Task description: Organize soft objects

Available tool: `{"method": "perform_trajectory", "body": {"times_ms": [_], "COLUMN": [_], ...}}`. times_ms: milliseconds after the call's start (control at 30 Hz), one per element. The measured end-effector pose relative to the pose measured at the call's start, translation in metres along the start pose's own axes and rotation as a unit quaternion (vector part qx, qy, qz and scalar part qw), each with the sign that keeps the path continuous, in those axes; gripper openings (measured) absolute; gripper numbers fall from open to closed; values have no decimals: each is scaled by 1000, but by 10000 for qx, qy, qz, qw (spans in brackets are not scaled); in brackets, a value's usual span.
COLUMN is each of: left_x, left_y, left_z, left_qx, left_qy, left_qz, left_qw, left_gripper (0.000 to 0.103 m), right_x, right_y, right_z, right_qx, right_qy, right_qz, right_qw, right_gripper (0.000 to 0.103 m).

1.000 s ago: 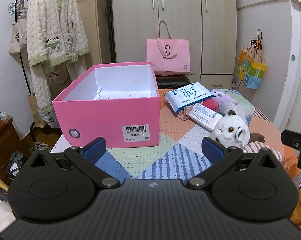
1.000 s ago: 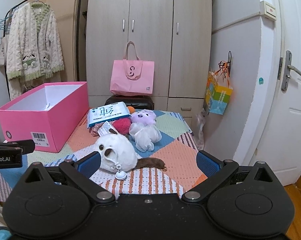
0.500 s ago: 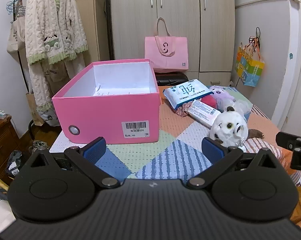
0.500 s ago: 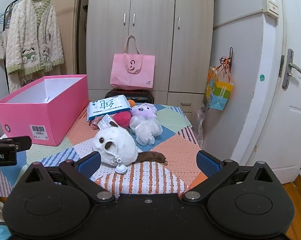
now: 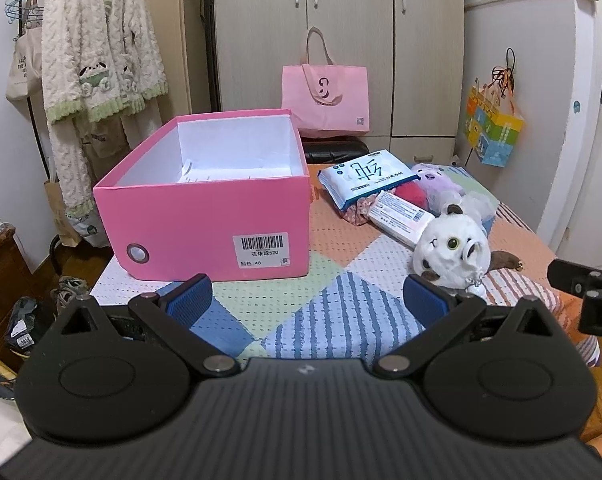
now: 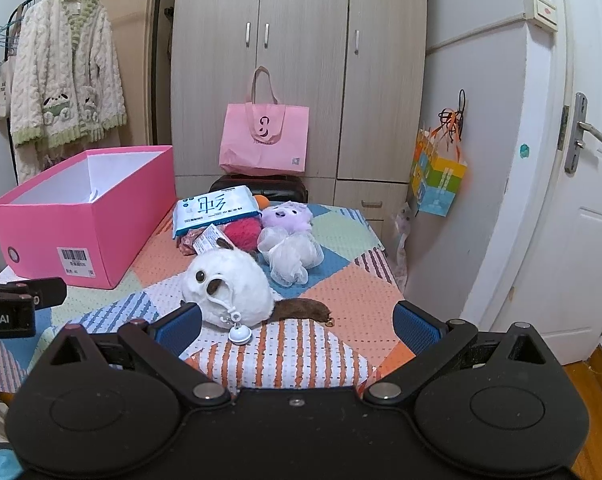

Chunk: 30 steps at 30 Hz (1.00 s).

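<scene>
The left gripper hovers with its jaws spread wide and empty, in front of the pink box; the right gripper is likewise spread and holds nothing; the white plush toy lies on the patchwork cloth to the right of the box; behind it are a tissue pack, a purple plush and a mesh sponge.

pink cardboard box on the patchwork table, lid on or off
Off. The pink cardboard box is open-topped; its white inner walls show, with only a paper slip visible inside.
</scene>
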State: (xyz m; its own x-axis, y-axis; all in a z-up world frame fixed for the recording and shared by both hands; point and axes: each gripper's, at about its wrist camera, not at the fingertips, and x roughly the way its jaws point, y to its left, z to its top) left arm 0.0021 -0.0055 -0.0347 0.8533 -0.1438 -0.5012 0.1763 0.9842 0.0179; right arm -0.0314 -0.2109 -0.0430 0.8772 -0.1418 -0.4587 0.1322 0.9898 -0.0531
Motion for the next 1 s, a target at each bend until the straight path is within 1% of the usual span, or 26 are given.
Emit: {"method": "perform_trajectory", "body": {"times_ms": [167, 300, 400, 500, 533, 567, 633, 700, 767, 833, 900, 1000], "left_x": [-1, -5, -11, -16, -19, -21, -23, -22, -18, -13, -6, 11], "left_y": [0, -1, -2, -1, 0, 0, -6, -10, -12, -16, -21, -28], "left_z": [0, 2, 7, 14, 16, 18, 20, 24, 28, 30, 31, 31], "left_qx": [30, 62, 106, 111, 72, 47, 151, 286, 323, 354, 393, 408], "left_qy": [-2, -21, -72, -78, -133, -194, -275, -279, -242, -242, -207, -107], "left_qz": [-34, -152, -391, -829, -954, -988, -955, -1032, -1150, -1257, -1342, -1552], "left_qw": [10000, 9999, 9992, 9965, 9953, 9949, 9949, 9939, 9925, 9911, 9900, 9870], "left_gripper": [103, 103, 103, 103, 103, 103, 103, 103, 103, 103, 103, 102], "right_x": [2, 3, 0, -2, -1, 0, 1, 2, 5, 12, 24, 43], "right_y": [-1, -1, 0, 2, 3, 4, 4, 2, -4, -11, -19, -24], "right_z": [-1, -1, 2, 3, 3, 2, 1, 0, -2, -5, -7, -12], "right_qx": [-8, -28, -144, -367, -493, -613, -803, -909, -889, -748, -547, -308], "right_qy": [29, 46, -34, -212, -273, -314, -444, -563, -640, -668, -576, -375], "right_qz": [-4, 2, 46, 81, 64, 43, 53, 197, 446, 833, 1256, 1659], "right_qw": [10000, 10000, 9999, 9991, 9984, 9976, 9958, 9941, 9930, 9915, 9889, 9849], "right_gripper": [103, 103, 103, 103, 103, 103, 103, 103, 103, 103, 103, 103]}}
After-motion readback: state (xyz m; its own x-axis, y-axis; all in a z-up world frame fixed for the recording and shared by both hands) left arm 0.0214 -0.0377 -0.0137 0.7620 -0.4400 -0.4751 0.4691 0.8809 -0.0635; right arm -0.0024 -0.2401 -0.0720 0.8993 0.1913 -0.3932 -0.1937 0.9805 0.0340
